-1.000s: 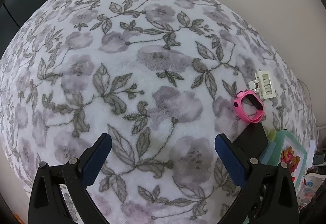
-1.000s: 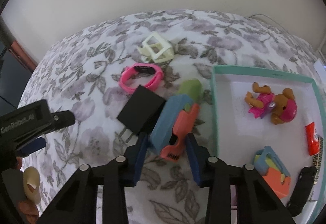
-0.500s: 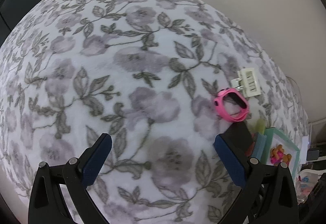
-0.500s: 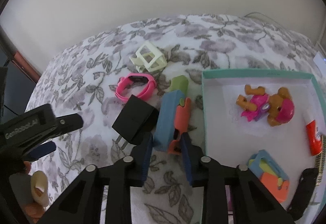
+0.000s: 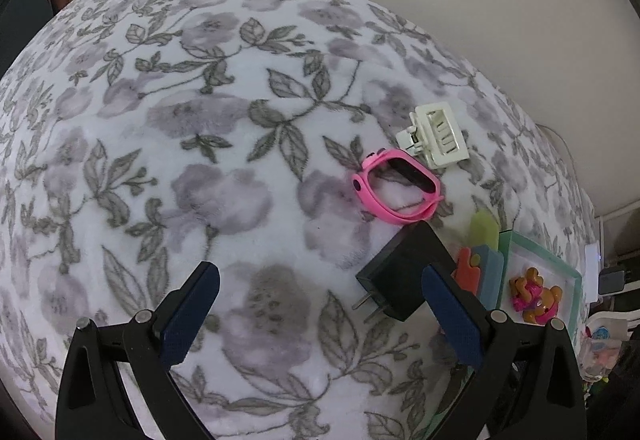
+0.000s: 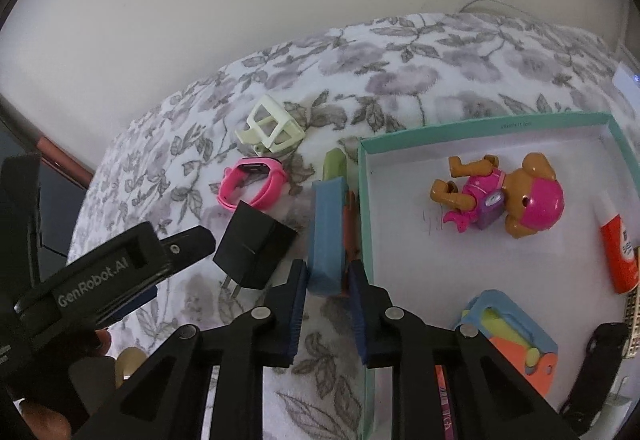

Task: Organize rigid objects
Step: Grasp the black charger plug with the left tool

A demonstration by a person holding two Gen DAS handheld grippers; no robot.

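My right gripper (image 6: 326, 282) pinches a blue and orange block toy (image 6: 328, 236) between its fingers, just beside the teal box (image 6: 365, 207) on the floral bed cover (image 5: 200, 159). My left gripper (image 5: 320, 304) hangs with fingers spread wide, near a black charger (image 5: 402, 272).

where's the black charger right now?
The black charger lies on the floral blanket, left of the blue puzzle block and just below the pink watch; in the left wrist view it sits by the left gripper's right finger.
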